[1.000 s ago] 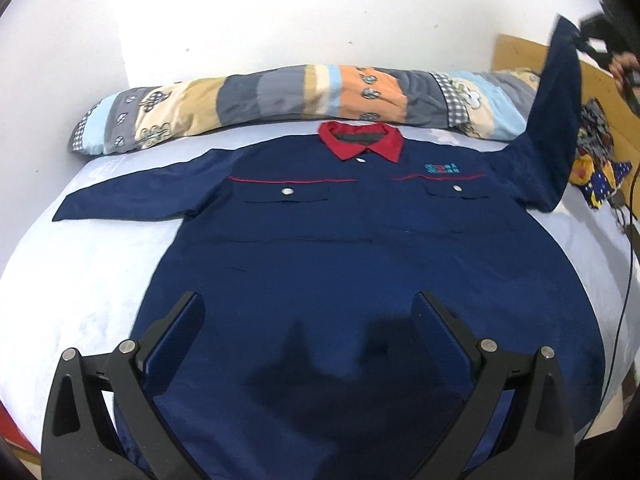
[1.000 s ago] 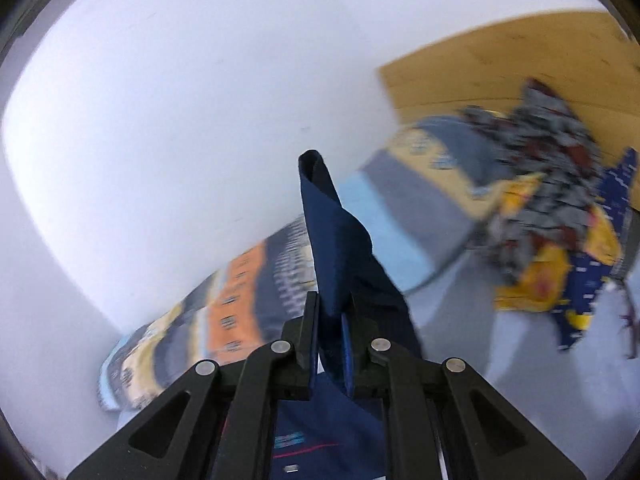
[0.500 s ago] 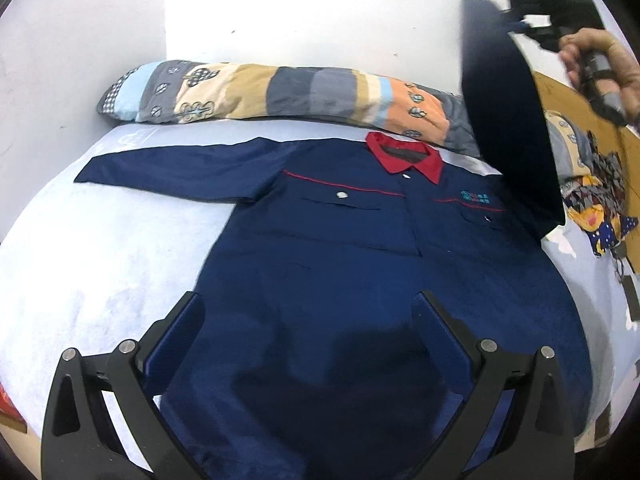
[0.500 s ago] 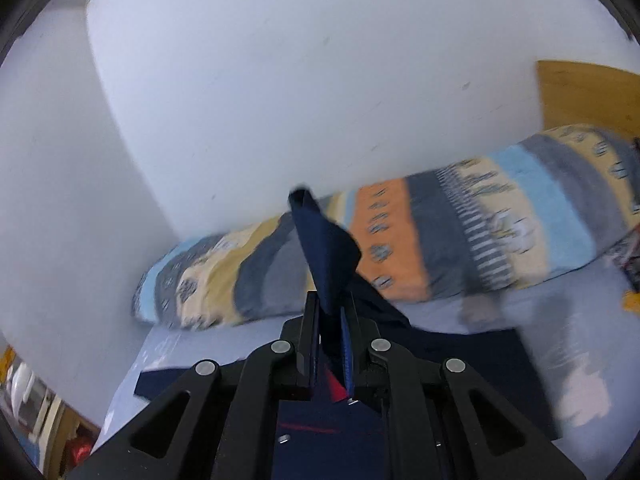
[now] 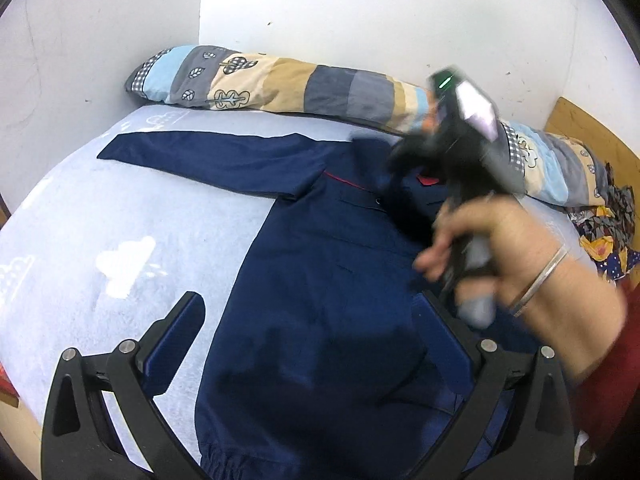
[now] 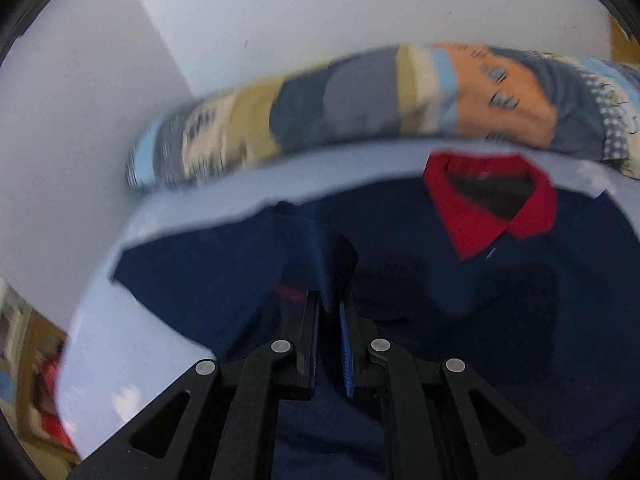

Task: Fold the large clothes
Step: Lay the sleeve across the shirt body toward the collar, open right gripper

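Note:
A navy work jacket (image 5: 320, 280) with a red collar (image 6: 472, 216) lies front-up on the bed. Its left sleeve (image 5: 208, 160) is spread out flat. My right gripper (image 6: 330, 304) is shut on the cuff of the other sleeve (image 6: 320, 248) and holds it over the chest, left of the collar. The right gripper and the hand holding it (image 5: 472, 184) show blurred in the left wrist view. My left gripper (image 5: 316, 320) is open and empty, low over the jacket's lower part.
A long patchwork pillow (image 5: 304, 84) lies along the back wall. The pale blue blanket (image 5: 100, 240) covers the bed. A patterned cloth (image 5: 612, 232) lies at the right by a wooden headboard (image 5: 592, 136). White walls close the back and left.
My right gripper has carried the sleeve from high at the right down and leftward across the chest. My left gripper has drifted left, still open.

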### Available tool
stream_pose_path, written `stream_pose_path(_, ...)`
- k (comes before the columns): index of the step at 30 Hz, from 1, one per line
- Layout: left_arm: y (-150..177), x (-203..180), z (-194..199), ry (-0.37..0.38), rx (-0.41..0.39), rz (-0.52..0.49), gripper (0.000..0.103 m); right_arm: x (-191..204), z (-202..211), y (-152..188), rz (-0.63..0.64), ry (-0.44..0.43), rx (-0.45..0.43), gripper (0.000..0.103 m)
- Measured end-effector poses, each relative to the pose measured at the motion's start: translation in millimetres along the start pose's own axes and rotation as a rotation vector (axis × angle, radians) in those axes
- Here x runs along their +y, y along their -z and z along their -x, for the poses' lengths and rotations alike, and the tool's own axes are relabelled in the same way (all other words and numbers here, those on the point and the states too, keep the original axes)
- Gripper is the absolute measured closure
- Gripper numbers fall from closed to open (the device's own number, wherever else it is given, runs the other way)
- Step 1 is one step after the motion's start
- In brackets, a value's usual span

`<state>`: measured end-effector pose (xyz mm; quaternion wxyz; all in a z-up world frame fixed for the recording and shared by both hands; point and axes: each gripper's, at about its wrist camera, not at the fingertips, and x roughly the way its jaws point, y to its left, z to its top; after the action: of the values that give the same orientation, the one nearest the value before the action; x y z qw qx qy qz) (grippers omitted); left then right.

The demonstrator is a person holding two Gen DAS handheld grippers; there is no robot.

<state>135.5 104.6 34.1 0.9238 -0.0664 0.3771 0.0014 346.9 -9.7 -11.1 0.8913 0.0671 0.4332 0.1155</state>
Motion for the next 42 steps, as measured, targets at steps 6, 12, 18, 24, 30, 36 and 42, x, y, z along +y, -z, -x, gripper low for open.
stream_pose_path(6,-1,2,-1,0.005,0.008,0.003,0.000,13,-43,41,0.058,0.031,0.166,0.062)
stream_pose_path(12,-3,10,-2,0.003,0.010,0.028,0.000,-1,14,37,0.052,-0.115,0.059,0.057)
stream_pose_path(18,-2,15,-8,0.001,0.033,0.052,0.000,-87,50,30,-0.111,0.086,-0.022,0.053)
stream_pose_path(24,-1,13,-9,-0.006,0.035,0.048,0.000,-176,55,58,-0.273,0.346,0.043,0.051)
stream_pose_path(30,0,6,-12,-0.007,0.048,0.036,0.000,-195,58,68,-0.286,0.246,0.094,0.052)
stream_pose_path(36,1,7,-17,-0.021,0.060,0.040,0.000,-224,73,81,-0.321,0.350,0.088,0.035)
stream_pose_path(42,2,5,-18,-0.025,0.067,0.041,0.000,-222,90,105,-0.337,0.252,0.138,0.036)
